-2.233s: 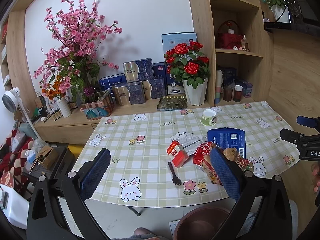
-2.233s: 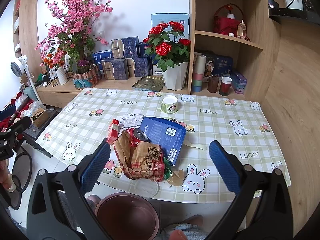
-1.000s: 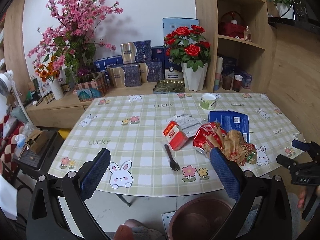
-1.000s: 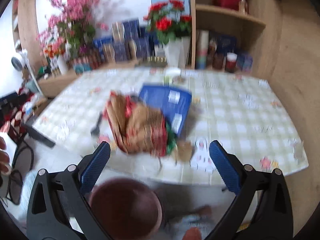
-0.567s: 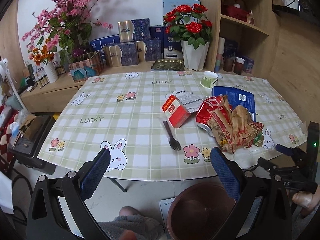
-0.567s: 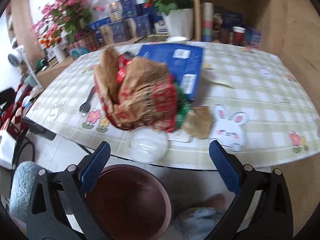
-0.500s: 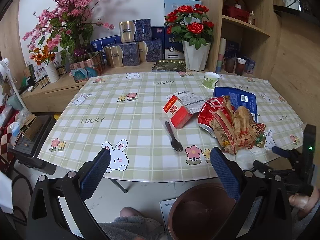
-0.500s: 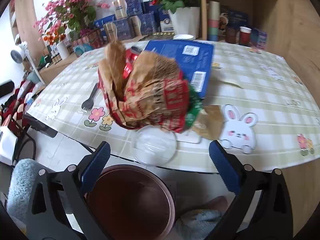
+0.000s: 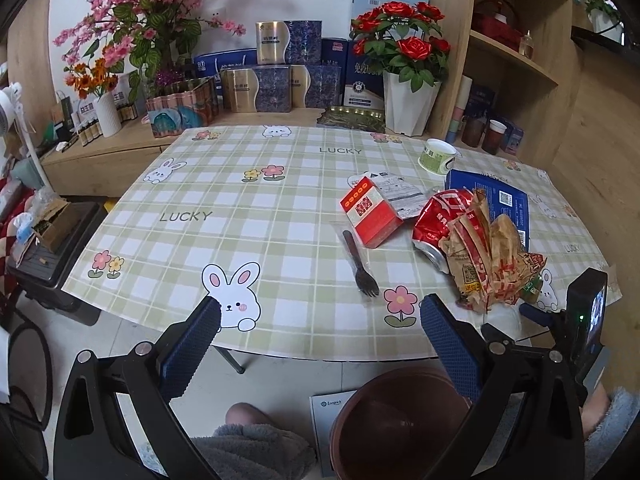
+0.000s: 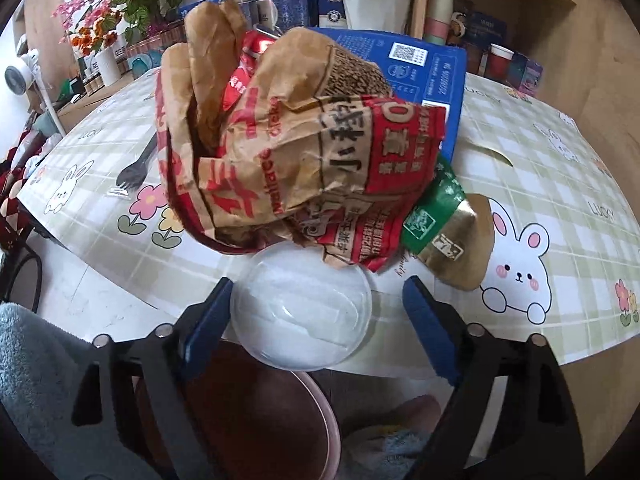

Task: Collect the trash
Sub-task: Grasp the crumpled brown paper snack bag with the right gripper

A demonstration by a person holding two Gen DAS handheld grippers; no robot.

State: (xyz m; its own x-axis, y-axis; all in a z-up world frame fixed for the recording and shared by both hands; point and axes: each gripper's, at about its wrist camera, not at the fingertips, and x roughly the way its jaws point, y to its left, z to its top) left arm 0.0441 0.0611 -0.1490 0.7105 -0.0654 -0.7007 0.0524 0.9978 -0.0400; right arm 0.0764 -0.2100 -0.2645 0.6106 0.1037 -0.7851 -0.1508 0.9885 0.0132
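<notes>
— What do we see of the right tongs point(image 10: 316, 308)?

— We see them at the bottom centre of the right wrist view, their blue pads on either side of a clear plastic lid point(image 10: 302, 306) that overhangs the near edge of the tabletop point(image 10: 560, 168). The jaws are closing. The left pad looks to be at the lid's rim; the right pad stands clear of it, so we count no grip.

— And the left tongs point(image 9: 320, 334)?

— We find them wide open at the bottom of the left wrist view, holding nothing and touching nothing, with the tabletop's near edge and bare floor between the pads.

— How does the trash look?

— A crumpled brown-and-red paper bag point(image 10: 288, 140) fills the centre of the right wrist view, its lower edge lying over the far side of the lid. A crushed red can point(image 9: 442, 216) lies against it, a green-and-gold wrapper point(image 10: 436, 212) pokes out at its right, and a flat blue packet point(image 10: 420, 64) lies behind. In the left wrist view we also see a red carton point(image 9: 370, 212), a black plastic fork point(image 9: 358, 264) and a small green cup point(image 9: 438, 156), all right of centre.

— What escapes us?

— A brown bin point(image 10: 256, 412) sits under the lid at the bottom of the frame, partly covered by the tongs. In the left wrist view the lid is hidden behind the tongs, and the print on the bag is mostly too creased for us to read.
</notes>
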